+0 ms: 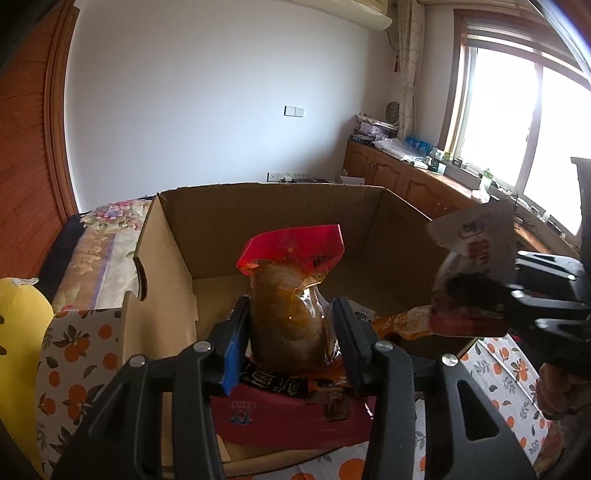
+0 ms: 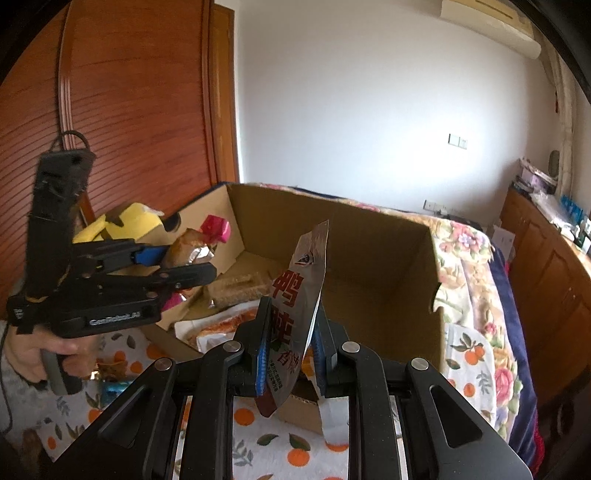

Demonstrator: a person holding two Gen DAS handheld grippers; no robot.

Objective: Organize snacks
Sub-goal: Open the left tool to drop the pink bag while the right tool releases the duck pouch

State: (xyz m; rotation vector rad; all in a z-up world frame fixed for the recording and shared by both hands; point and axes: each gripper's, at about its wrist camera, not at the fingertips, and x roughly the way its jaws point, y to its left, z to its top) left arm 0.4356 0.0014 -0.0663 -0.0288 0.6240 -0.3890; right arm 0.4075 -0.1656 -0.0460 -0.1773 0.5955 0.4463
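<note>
White wall point(image 1: 207, 92) with switch plate point(image 1: 294, 110), wooden door point(image 2: 129, 92), bright window point(image 1: 517, 122), wood cabinets point(image 1: 399, 177), AC unit point(image 2: 491, 26), floral bedspread point(image 2: 469, 251).

We see the cardboard box point(image 1: 369, 221) standing on the worktop point(image 2: 258, 443), a bed point(image 2: 472, 258) behind it. Snack packets point(image 2: 236, 284) lie inside the box. Cabinets point(image 1: 399, 177) line the wall under the window point(image 1: 517, 110), right of the bed.

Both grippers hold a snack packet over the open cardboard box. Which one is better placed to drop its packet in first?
Probably left. The left gripper holds its red-topped clear pouch over the brown cardboard box. The right gripper holds its silver foil packet nearer the front edge.
</note>
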